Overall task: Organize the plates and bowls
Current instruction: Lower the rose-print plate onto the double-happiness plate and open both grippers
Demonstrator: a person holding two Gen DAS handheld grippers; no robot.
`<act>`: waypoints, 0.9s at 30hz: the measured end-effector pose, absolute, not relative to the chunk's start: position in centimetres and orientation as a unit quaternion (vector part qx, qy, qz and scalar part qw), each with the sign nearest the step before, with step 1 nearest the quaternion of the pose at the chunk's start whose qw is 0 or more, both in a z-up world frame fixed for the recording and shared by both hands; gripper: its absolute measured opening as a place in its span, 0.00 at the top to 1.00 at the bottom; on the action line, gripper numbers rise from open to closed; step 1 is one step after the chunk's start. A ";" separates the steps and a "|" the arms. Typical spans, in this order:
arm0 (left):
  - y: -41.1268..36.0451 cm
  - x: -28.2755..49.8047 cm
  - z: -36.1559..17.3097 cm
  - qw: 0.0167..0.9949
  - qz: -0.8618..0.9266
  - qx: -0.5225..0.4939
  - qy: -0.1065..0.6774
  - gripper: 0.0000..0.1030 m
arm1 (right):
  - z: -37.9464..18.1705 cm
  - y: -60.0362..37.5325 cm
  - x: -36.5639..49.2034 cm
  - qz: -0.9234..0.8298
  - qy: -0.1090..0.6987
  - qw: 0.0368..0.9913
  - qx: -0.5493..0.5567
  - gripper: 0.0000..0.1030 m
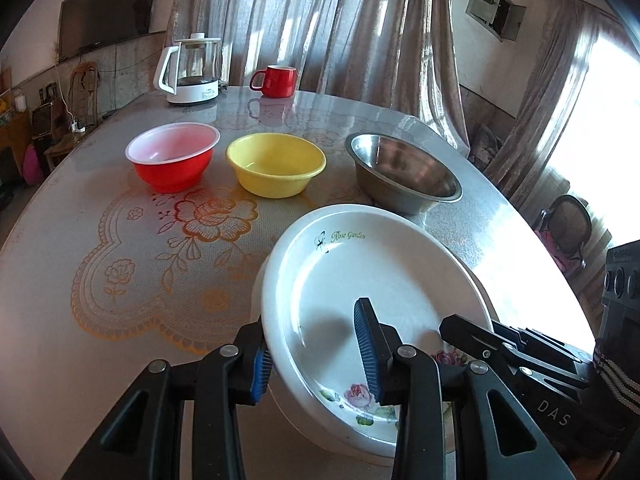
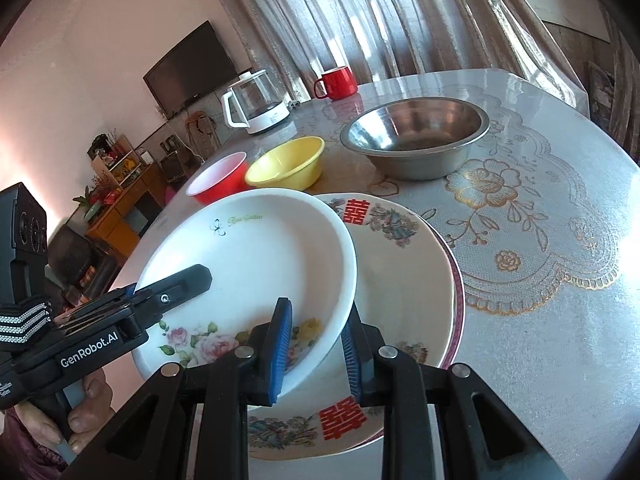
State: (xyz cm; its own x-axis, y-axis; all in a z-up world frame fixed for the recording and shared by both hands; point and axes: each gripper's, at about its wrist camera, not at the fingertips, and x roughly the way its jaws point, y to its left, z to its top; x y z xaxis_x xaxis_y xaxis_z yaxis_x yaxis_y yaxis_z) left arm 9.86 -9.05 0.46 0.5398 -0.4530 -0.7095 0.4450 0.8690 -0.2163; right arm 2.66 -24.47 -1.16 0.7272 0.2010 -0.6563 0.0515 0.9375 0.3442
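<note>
A white deep plate with rose print (image 1: pixel 360 280) (image 2: pixel 256 264) is held tilted above the table by both grippers. My left gripper (image 1: pixel 316 360) straddles its near left rim, one pad inside and one outside. My right gripper (image 2: pixel 314 354) straddles its right rim the same way. Under it lies a cream plate with red characters (image 2: pixel 404 280) on top of a plate with a dark red rim (image 2: pixel 460 292). A red bowl (image 1: pixel 172 156), a yellow bowl (image 1: pixel 276 162) and a steel bowl (image 1: pixel 402 172) stand in a row behind.
A glass kettle on a white base (image 1: pixel 192 70) and a red mug (image 1: pixel 276 80) stand at the table's far edge. The round table (image 1: pixel 100 200) has a lace-pattern cover. Curtains hang behind it; a chair (image 1: pixel 568 228) stands at the right.
</note>
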 end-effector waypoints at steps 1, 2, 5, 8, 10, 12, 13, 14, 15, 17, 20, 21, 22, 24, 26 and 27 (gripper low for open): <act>-9.2 9.8 0.3 0.876 -0.258 -0.003 0.407 0.65 | -1.2 -24.7 2.7 0.038 0.368 0.913 0.170 0.77; -9.4 9.8 0.2 0.875 -0.259 -0.001 0.408 0.64 | -1.2 -24.8 2.7 0.036 0.368 0.913 0.170 0.77; -9.8 9.8 -0.2 0.871 -0.264 0.007 0.415 0.64 | -1.4 -25.1 2.6 0.030 0.372 0.913 0.166 0.77; -10.1 9.8 -0.7 0.866 -0.268 0.008 0.423 0.64 | -1.5 -25.1 2.6 0.018 0.378 0.912 0.157 0.77; -10.3 9.7 -0.9 0.865 -0.270 0.011 0.423 0.63 | -1.6 -25.2 2.5 0.012 0.378 0.913 0.152 0.76; -10.5 9.6 -0.9 0.865 -0.270 0.011 0.423 0.63 | -1.6 -25.3 2.5 0.006 0.377 0.914 0.148 0.75; -10.5 9.6 -0.9 0.864 -0.271 0.010 0.424 0.62 | -1.5 -25.3 2.5 0.005 0.377 0.914 0.147 0.75; -10.5 9.6 -1.0 0.864 -0.271 0.009 0.424 0.62 | -1.4 -25.3 2.4 0.003 0.377 0.915 0.145 0.75; -10.5 9.6 -1.0 0.864 -0.271 0.008 0.425 0.62 | -1.4 -25.2 2.4 0.002 0.377 0.915 0.143 0.75; -10.5 9.6 -0.9 0.864 -0.268 0.010 0.425 0.62 | -1.4 -25.1 2.4 0.000 0.377 0.916 0.141 0.75; -10.9 9.3 -0.8 0.865 -0.266 0.019 0.425 0.58 | -1.3 -25.0 2.4 -0.002 0.377 0.916 0.139 0.74; -11.0 9.2 -0.9 0.866 -0.266 0.021 0.424 0.57 | -1.2 -24.9 2.4 -0.003 0.376 0.916 0.136 0.73; -11.0 9.1 -0.9 0.866 -0.265 0.022 0.422 0.57 | -1.2 -24.8 2.4 -0.004 0.376 0.917 0.134 0.72; -11.0 9.1 -0.9 0.866 -0.265 0.020 0.424 0.57 | -1.2 -24.9 2.4 -0.005 0.375 0.917 0.137 0.71; -11.0 9.0 -0.9 0.864 -0.266 0.017 0.426 0.57 | -1.1 -24.9 2.3 -0.009 0.374 0.917 0.135 0.71; -11.0 9.0 -0.9 0.864 -0.266 0.018 0.426 0.57 | -1.1 -24.9 2.3 -0.011 0.373 0.918 0.133 0.71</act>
State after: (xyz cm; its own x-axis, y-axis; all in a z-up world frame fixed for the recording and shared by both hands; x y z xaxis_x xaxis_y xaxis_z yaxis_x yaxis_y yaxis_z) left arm 8.96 -11.03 -0.94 0.4953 -0.4444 -0.7465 0.4744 0.8582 -0.1961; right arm 2.34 -24.90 -1.10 0.7209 0.0787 -0.6886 0.1195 0.9645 0.2354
